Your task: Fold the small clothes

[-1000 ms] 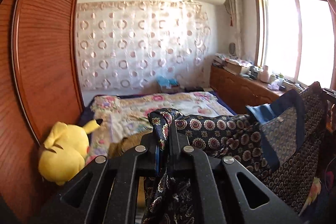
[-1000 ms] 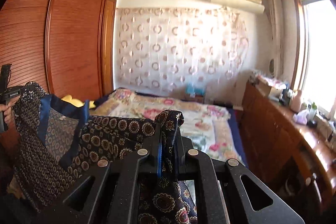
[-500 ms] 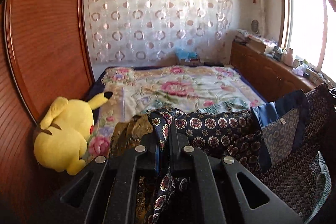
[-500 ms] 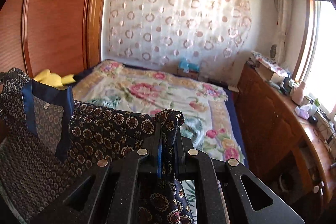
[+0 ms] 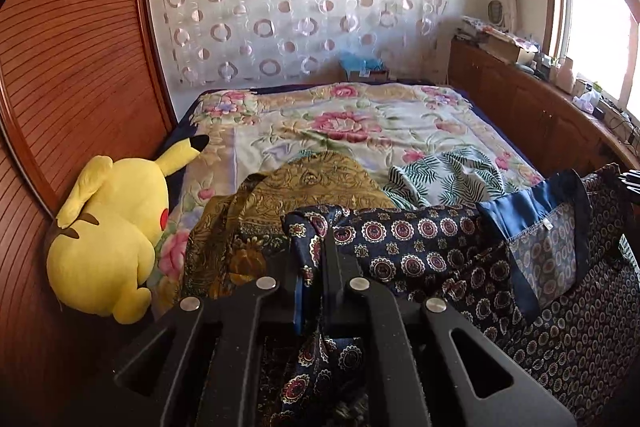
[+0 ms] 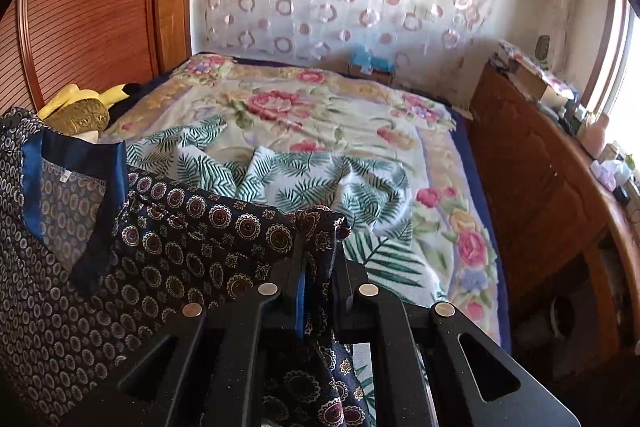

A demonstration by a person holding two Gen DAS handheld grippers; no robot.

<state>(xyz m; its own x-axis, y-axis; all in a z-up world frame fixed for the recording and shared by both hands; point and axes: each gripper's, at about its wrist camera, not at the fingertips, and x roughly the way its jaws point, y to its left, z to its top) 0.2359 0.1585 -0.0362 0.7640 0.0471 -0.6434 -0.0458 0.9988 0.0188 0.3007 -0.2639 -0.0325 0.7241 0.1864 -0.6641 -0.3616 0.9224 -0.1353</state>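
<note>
A navy top with round medallion print (image 5: 420,243) (image 6: 192,231) hangs stretched between my two grippers above the near end of the bed. Its blue neckline trim and a small white label (image 5: 547,225) (image 6: 64,177) face the cameras. My left gripper (image 5: 311,247) is shut on one bunched shoulder of the top. My right gripper (image 6: 320,241) is shut on the other shoulder. The lower cloth drops out of sight under both grippers.
On the floral bedspread (image 5: 360,123) (image 6: 320,107) lie a gold patterned garment (image 5: 304,187) (image 6: 82,119) and a white palm-leaf garment (image 5: 452,175) (image 6: 304,179). A yellow plush toy (image 5: 108,239) leans on the wooden wardrobe (image 5: 72,67). A cluttered wooden cabinet (image 6: 540,179) lines the right side.
Both grippers have come down and tilted toward the bed while still holding the top. The ceiling and air conditioner left the view; the gold and palm-leaf garments now show.
</note>
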